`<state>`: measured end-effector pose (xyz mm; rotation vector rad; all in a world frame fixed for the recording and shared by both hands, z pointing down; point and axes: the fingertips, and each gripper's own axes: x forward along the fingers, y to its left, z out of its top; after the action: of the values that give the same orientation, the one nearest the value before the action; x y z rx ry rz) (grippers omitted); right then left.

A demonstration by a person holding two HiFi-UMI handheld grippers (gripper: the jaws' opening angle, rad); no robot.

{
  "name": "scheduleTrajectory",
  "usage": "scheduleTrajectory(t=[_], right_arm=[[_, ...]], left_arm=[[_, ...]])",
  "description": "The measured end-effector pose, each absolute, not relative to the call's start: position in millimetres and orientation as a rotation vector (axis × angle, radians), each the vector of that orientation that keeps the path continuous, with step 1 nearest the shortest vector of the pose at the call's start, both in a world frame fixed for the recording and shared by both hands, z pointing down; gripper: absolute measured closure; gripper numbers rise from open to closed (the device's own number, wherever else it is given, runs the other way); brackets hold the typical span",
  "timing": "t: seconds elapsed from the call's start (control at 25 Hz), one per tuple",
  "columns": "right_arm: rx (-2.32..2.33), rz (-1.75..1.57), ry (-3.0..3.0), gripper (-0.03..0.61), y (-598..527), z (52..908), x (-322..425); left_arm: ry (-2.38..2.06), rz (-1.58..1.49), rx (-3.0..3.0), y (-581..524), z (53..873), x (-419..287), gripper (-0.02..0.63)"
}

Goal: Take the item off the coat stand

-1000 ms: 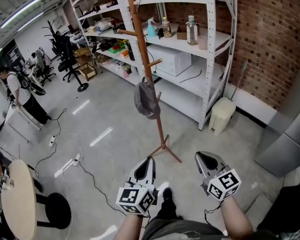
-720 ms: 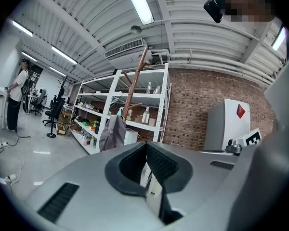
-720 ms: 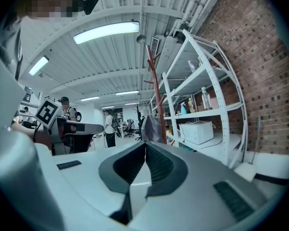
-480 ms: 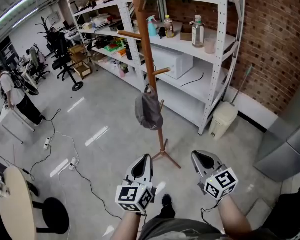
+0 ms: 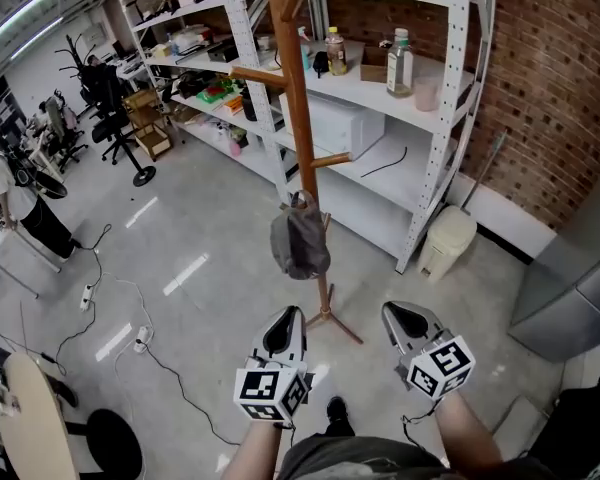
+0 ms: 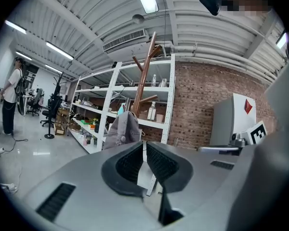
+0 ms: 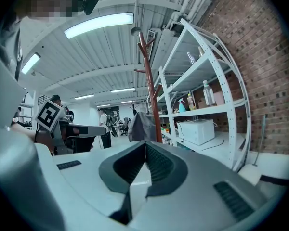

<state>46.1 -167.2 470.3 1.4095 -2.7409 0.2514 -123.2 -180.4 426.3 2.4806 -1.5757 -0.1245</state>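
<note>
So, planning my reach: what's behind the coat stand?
White shelving holding a microwave and bottles, with a brick wall behind it. The coat stand and the grey cap hanging on it hide whatever sits directly behind them.

The cap (image 5: pixel 300 245) hangs on the coat stand (image 5: pixel 292 88); the shelf rack (image 5: pixel 365 88) stands just behind

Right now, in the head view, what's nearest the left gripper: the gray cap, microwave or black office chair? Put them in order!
1. Gray cap, hanging on the coat stand just ahead of the left gripper.
2. Microwave, on the shelf behind the stand.
3. Black office chair, far back on the left.
</note>
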Motion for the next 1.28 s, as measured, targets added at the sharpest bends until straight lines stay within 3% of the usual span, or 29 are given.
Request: scheduleTrajectory(t=[0.8,0.84,0.96,1.04,1.16,1.28], right_arm=[[1.496,0.267,-2.7,0.57,-228.0,474.3,46.9],[1.493,0.272,-2.702,0.569,-231.0,474.8,48.2],[1.472,0.28,-2.709,0.57,-241.1,475.8,51.5],[1.448,0.275,-2.719,0.569,-248.8,474.6,52.0],[1.414,0.268,-2.74,0.57,-261.8,470.3,52.9],[1.377,0.269,-2.755,0.569,-274.3,469.0,53.9]], left_arm=[[-1.587,-0.089,2.504,-252.9,430.6,-144.5,0.593],[-1.587,-0.084,2.504,-255.0,430.9,-143.1,0.554],[-1.594,-0.076,2.499,-260.6,431.5,-138.0,0.541],[-1.619,-0.073,2.506,-264.4,431.0,-136.4,0.488],[-1.697,-0.071,2.512,-272.9,427.9,-138.1,0.349],[-1.727,-0.061,2.485,-284.0,428.9,-138.7,0.315]])
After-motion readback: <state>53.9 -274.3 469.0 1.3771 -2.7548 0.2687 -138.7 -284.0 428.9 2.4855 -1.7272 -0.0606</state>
